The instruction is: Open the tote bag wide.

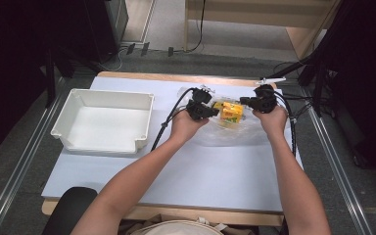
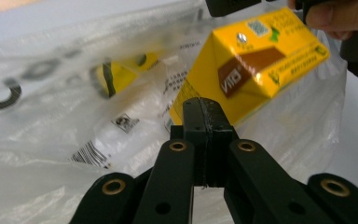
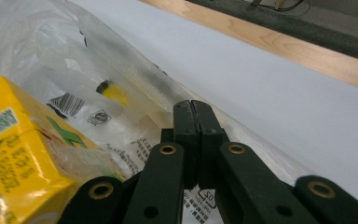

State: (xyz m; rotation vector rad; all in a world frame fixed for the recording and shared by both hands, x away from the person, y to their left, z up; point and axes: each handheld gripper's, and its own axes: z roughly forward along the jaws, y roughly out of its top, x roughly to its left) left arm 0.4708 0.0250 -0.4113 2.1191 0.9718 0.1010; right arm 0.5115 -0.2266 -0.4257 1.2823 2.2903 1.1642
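Both claws are mine: the left gripper [image 1: 210, 110] and the right gripper [image 1: 248, 101] stand on either side of a yellow carton [image 1: 231, 112] that lies in a clear plastic bag [image 1: 225, 133] on the pale blue table [image 1: 200, 176]. In the left gripper view my two black jaws meet flush, closed; whether they pinch the film of the plastic bag [image 2: 42, 140] I cannot tell. In the right gripper view my jaws are likewise pressed together over the crumpled plastic bag [image 3: 51, 56], a pinch of film again uncertain. The yellow carton [image 2: 256, 60] is a small rectangular drink box, bright yellow, with a brown panel bearing pale letters that I cannot read surely, a green mark and a small square code label beside a round foil spot. Its long axis is tilted, rising toward the upper right in that view. Printing on the bag shows large black letters, a barcode and fine text, too blurred to read. A white bin [image 1: 105, 120] sits well apart at the table's left.
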